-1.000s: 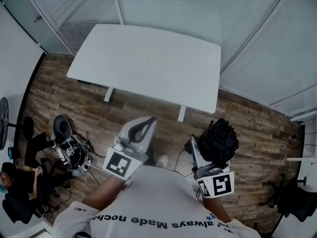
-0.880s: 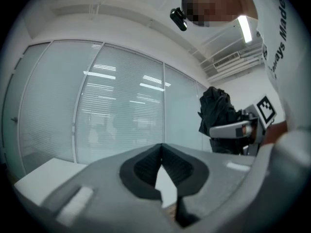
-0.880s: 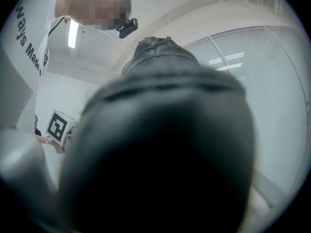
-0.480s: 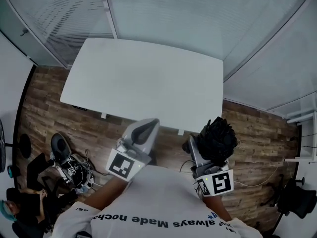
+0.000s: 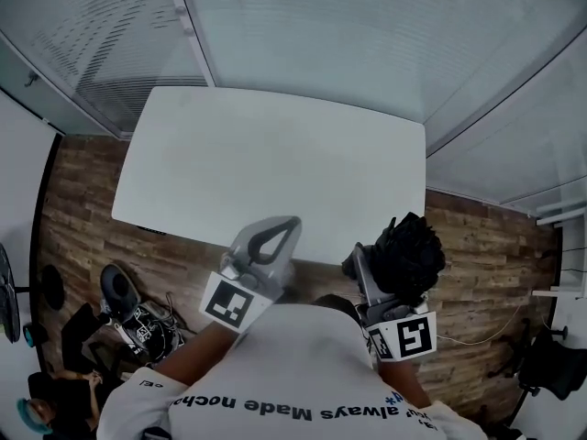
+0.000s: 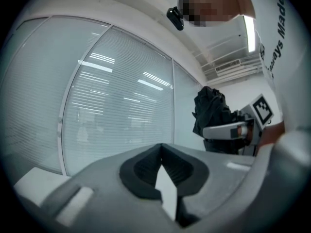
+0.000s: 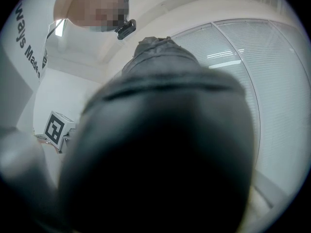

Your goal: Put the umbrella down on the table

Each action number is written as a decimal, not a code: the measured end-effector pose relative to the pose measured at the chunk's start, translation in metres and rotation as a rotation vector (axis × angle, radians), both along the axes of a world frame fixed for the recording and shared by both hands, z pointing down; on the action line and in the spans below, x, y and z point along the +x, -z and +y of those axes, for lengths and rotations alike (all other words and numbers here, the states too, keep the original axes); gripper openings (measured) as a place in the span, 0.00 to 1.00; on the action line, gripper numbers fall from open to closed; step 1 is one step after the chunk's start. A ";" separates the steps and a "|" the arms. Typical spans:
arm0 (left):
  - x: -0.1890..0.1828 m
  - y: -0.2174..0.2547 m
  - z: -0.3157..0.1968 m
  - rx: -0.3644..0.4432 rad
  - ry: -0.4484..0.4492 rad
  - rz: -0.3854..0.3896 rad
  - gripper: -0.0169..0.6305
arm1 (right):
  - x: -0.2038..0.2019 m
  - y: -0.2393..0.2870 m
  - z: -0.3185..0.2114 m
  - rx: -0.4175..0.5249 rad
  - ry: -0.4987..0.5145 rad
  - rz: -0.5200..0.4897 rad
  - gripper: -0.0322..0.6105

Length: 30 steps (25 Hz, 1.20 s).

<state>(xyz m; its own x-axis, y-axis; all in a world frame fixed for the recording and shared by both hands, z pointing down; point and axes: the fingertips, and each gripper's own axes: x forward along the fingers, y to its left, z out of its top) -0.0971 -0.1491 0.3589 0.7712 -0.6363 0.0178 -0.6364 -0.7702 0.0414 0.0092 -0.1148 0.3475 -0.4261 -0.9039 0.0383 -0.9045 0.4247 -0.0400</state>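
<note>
Head view, table edge: the white table is lying ahead, its near edge passing under the left gripper.
Head view, umbrella: the folded black umbrella is being pinched by the right gripper at the table's near right corner.
Left gripper view, jaws: the tips are pressing together with nothing between them, and a glass wall with blinds is standing ahead.
Right gripper view: the umbrella is filling the frame.

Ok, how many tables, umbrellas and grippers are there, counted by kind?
White rectangular table: 1
Black folded fabric umbrella: 1
Grey two-jaw grippers: 2, the left gripper and the right gripper
Total: 4
</note>
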 end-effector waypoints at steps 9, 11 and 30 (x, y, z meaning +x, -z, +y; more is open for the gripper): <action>0.041 0.002 -0.049 0.001 0.017 -0.002 0.03 | 0.041 -0.005 -0.047 -0.010 0.007 -0.013 0.42; 0.057 0.006 -0.056 0.002 0.024 0.005 0.03 | 0.054 -0.003 -0.052 -0.008 0.011 -0.010 0.42; 0.105 -0.010 -0.080 -0.001 0.030 -0.035 0.03 | 0.100 -0.088 -0.100 -0.275 0.066 0.022 0.42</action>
